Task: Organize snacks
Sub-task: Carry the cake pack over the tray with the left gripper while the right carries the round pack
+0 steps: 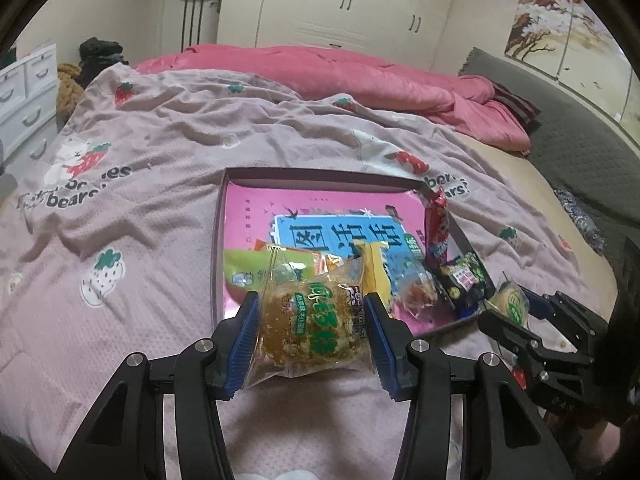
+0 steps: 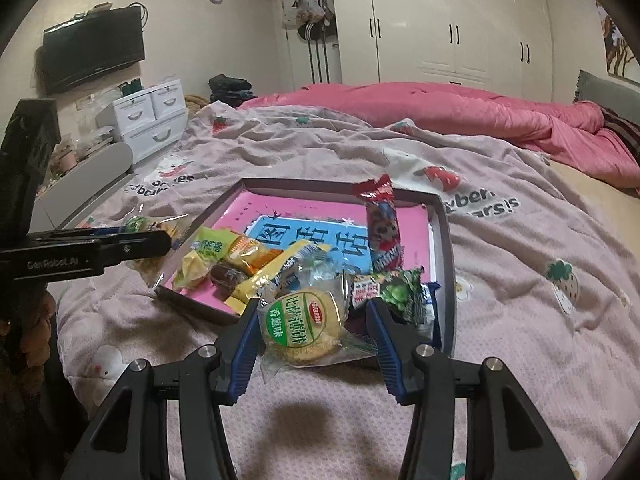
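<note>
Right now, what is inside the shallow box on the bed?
The box holds a pink book on its floor, with a red snack pack and several small packets on top. The book's near part is covered.

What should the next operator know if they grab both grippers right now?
Left gripper: shut on a clear-wrapped crumbly cake, held at the near edge of the box.
Right gripper: shut on a round biscuit pack with a green label, also at the box's near edge.
Box sits on the pink blanket, a pink book lying flat inside it.
Done: several snacks already lie in the near end of the box, and a red packet leans on its right wall.
Left: set both held packs in the box. No other loose snacks are visible on the blanket.
</note>
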The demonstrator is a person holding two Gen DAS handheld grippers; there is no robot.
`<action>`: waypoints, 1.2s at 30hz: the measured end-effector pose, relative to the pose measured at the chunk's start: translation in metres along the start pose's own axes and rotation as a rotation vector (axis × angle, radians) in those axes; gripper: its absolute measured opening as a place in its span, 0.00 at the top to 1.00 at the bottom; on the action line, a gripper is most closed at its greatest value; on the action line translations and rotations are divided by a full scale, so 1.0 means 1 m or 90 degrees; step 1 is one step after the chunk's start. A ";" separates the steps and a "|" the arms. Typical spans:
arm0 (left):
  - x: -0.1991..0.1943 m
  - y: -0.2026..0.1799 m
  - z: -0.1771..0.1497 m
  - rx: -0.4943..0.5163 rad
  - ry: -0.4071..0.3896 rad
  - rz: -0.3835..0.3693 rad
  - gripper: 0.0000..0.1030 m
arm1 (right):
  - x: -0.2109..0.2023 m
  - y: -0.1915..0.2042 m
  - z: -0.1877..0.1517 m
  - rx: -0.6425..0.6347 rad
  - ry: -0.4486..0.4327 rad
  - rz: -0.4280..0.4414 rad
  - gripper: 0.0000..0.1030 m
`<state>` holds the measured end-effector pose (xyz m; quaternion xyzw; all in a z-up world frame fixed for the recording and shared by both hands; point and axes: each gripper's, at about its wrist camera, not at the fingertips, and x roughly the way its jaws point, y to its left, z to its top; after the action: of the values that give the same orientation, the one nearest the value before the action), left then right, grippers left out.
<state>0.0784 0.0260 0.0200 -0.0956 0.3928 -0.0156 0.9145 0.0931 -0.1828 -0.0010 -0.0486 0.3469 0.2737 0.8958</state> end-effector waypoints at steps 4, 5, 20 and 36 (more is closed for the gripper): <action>0.006 0.002 0.004 -0.003 0.001 0.002 0.48 | 0.004 0.002 0.004 -0.008 -0.005 0.001 0.49; 0.008 0.002 0.005 -0.003 0.002 0.003 0.48 | 0.005 0.002 0.005 -0.008 -0.007 0.002 0.49; 0.038 0.004 0.008 -0.004 0.027 0.019 0.49 | 0.020 -0.006 0.021 0.006 -0.025 0.009 0.49; 0.053 0.008 0.007 -0.007 0.044 0.027 0.49 | 0.048 0.001 0.031 -0.014 -0.015 0.021 0.49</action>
<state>0.1199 0.0291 -0.0151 -0.0918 0.4264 0.0030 0.8999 0.1406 -0.1514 -0.0085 -0.0492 0.3341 0.2926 0.8946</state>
